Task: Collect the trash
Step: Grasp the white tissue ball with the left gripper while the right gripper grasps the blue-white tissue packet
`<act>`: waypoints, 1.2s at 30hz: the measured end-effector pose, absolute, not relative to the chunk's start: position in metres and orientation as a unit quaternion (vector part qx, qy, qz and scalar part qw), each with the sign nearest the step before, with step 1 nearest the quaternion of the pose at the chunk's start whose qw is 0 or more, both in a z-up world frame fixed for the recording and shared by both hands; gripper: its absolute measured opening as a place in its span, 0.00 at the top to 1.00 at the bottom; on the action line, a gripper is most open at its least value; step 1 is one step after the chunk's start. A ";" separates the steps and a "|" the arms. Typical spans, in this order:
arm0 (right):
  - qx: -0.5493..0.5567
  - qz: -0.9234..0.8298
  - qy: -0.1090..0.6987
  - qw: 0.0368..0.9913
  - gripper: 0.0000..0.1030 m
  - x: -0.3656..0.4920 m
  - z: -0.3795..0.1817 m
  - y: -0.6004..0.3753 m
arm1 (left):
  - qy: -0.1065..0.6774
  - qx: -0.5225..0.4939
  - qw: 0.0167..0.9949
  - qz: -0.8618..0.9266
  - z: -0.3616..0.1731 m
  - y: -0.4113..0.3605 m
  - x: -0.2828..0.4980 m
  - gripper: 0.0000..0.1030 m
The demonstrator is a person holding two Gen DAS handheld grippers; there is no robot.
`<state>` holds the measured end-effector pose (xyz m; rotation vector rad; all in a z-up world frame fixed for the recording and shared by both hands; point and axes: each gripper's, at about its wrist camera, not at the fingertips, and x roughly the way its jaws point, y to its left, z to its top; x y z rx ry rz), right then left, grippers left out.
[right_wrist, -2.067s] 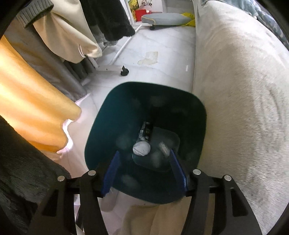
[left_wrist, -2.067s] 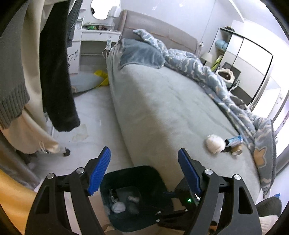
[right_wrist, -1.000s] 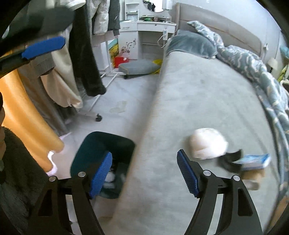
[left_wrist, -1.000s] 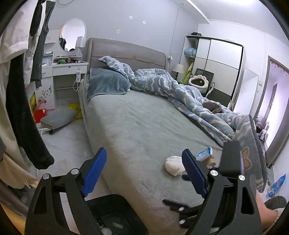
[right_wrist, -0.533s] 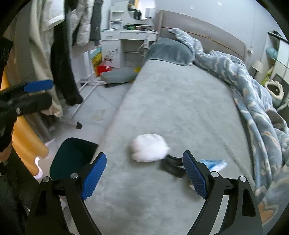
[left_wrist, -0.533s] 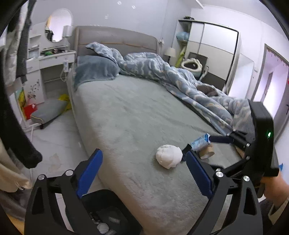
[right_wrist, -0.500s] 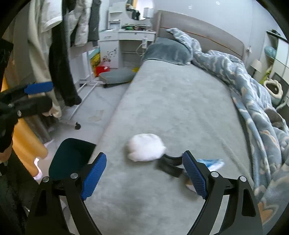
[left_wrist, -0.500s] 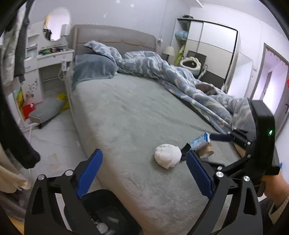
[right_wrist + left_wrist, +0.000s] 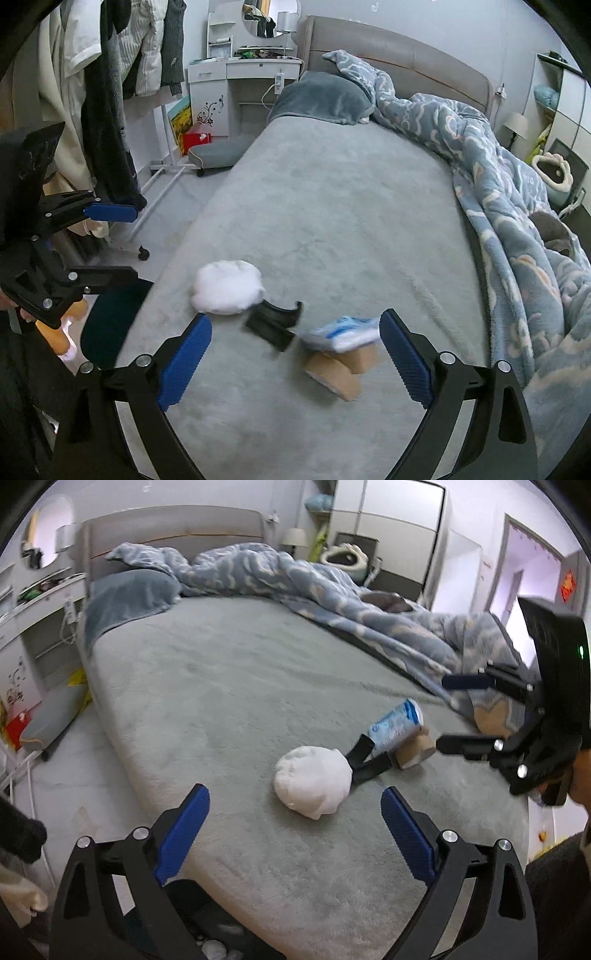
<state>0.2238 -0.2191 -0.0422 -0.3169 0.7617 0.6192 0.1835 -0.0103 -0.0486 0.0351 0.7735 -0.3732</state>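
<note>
You're reaching for more trash: left gripper (image 9: pixel 293 830) released and empty, right gripper (image 9: pixel 295 354) jaws opening, empty. White wad (image 9: pixel 312 781) lies near the bed's (image 9: pixel 221 686) foot edge; lower onto it, then close.

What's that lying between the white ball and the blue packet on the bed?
A small black clip-like piece, seen in both wrist views, between the white ball and blue packet.

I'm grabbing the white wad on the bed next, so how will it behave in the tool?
The white wad looks crumpled and puffy, so it is probably light and will squash. Its lumpy shape suggests it won't roll far on the fuzzy bed cover.
</note>
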 end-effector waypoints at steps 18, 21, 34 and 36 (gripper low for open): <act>-0.152 0.299 0.373 0.865 0.08 0.243 -0.073 -0.241 | 0.407 0.014 0.896 -0.177 -0.098 -0.037 0.222 0.07; -0.139 0.297 0.368 0.870 0.08 0.247 -0.075 -0.246 | 0.414 0.006 0.894 -0.173 -0.107 -0.038 0.228 0.07; -0.120 0.294 0.368 0.874 0.08 0.265 -0.091 -0.247 | 0.416 -0.035 0.892 -0.174 -0.119 -0.033 0.240 0.13; -0.117 0.292 0.369 0.874 0.08 0.268 -0.093 -0.248 | 0.416 -0.044 0.891 -0.178 -0.119 -0.033 0.242 0.16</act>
